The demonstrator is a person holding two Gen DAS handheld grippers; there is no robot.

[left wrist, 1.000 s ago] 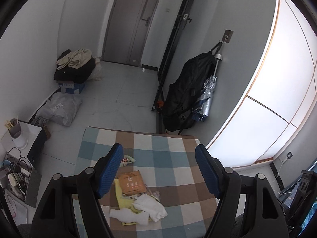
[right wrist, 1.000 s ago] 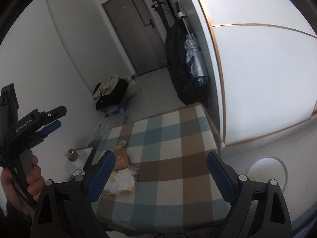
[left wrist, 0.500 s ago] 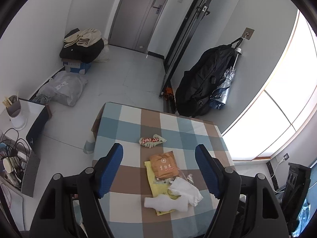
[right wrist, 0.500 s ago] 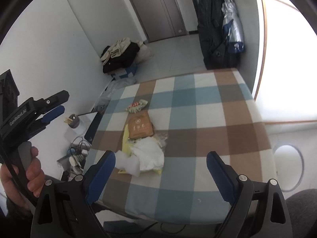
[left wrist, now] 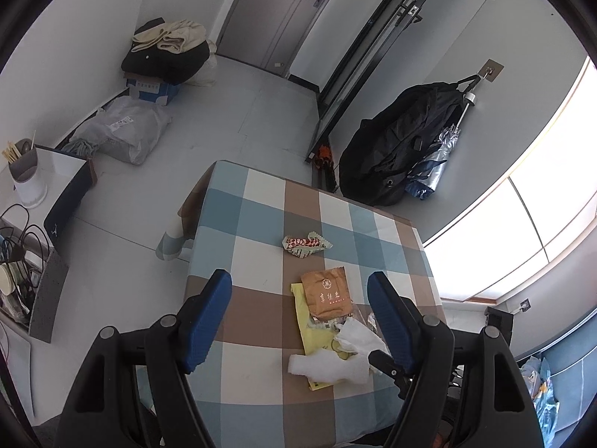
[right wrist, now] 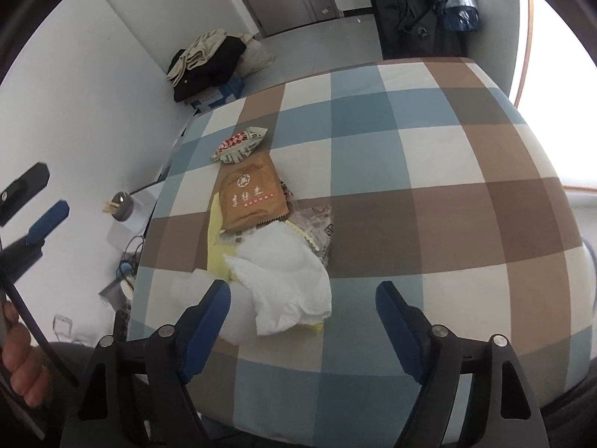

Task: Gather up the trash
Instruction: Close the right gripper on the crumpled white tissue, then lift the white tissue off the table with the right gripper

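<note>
Checked cloth is covering the table where the trash pile of white tissue, yellow sheet and brown packet is lying, while the right gripper, jaws just narrowing yet gripping nothing, and the left gripper, likewise spread and empty, are hanging above it.

Daylit, window glare, fisheye-warped edges.

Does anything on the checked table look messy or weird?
Yes. A heap of trash lies on the table: a brown packet, crumpled white tissues and a yellow sheet overlap, and a torn red-patterned wrapper lies apart.
</note>
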